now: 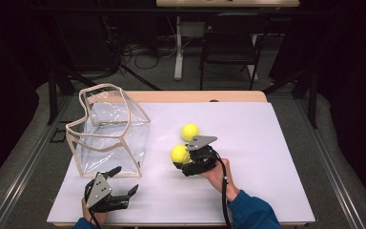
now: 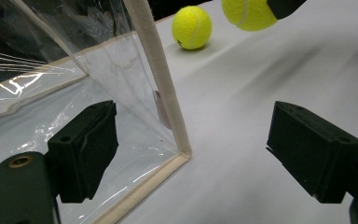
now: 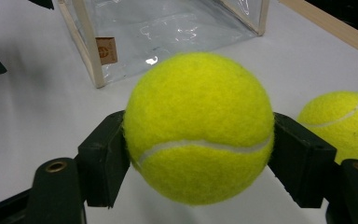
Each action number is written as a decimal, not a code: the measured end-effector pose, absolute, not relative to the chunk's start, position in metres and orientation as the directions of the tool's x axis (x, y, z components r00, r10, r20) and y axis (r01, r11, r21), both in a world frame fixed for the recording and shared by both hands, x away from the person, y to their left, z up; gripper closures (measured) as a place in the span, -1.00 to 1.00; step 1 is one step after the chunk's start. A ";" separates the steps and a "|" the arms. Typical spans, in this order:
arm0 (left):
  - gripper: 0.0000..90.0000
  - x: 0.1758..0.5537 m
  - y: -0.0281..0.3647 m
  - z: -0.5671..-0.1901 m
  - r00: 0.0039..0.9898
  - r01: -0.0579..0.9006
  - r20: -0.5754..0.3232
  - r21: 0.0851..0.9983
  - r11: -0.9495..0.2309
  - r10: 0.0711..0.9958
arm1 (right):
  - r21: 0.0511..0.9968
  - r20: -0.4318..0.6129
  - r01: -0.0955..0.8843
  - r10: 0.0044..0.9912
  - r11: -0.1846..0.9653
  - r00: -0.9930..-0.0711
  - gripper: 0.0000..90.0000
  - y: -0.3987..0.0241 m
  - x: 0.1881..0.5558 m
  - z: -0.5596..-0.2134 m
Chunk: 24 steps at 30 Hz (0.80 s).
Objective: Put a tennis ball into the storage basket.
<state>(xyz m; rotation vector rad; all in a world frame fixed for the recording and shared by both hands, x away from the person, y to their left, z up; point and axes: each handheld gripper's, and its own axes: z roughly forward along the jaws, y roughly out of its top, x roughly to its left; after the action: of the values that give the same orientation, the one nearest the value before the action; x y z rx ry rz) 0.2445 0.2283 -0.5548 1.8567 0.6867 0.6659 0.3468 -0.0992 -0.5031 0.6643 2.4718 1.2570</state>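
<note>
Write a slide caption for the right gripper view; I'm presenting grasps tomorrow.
Right gripper clamps a tennis ball between its jaws, a second ball beside it, clear bag beyond.

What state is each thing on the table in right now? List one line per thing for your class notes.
Held tennis ball: clamped between the right gripper's jaws.
Second tennis ball: lying free on the table.
Clear bag: standing, top open, empty.
Right gripper: shut on the ball.
Left gripper: open, holding nothing.

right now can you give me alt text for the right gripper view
The right gripper is shut on a yellow tennis ball, one black jaw on each side. A second tennis ball lies on the white table at right, and a clear plastic bag with beige trim stands behind.
</note>
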 end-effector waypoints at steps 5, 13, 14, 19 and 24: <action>-0.65 0.244 0.228 -0.555 0.688 0.158 0.139 0.929 -0.334 0.713 | 0.816 -0.047 0.268 0.520 0.512 -0.853 -0.41 -0.098 0.348 -0.502; -0.65 0.243 0.229 -0.554 0.687 0.153 0.140 0.931 -0.330 0.713 | 0.820 -0.047 0.259 0.511 0.510 -0.858 -0.41 -0.092 0.350 -0.496; -0.65 0.243 0.229 -0.554 0.687 0.153 0.140 0.931 -0.330 0.713 | 0.820 -0.047 0.259 0.511 0.510 -0.858 -0.41 -0.092 0.350 -0.496; -0.65 0.244 0.229 -0.554 0.689 0.156 0.136 0.931 -0.329 0.712 | 0.817 -0.055 0.253 0.507 0.518 -0.860 -0.41 -0.089 0.354 -0.492; -0.65 0.243 0.229 -0.554 0.691 0.149 0.139 0.933 -0.328 0.709 | 0.820 -0.030 0.264 0.499 0.508 -0.866 -0.41 -0.087 0.359 -0.488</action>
<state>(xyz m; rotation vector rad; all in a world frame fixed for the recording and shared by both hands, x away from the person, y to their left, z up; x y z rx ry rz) 0.2430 0.2287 -0.5535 1.8481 0.6744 0.6647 0.3587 -0.0873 -0.4883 0.6448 2.4907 1.2859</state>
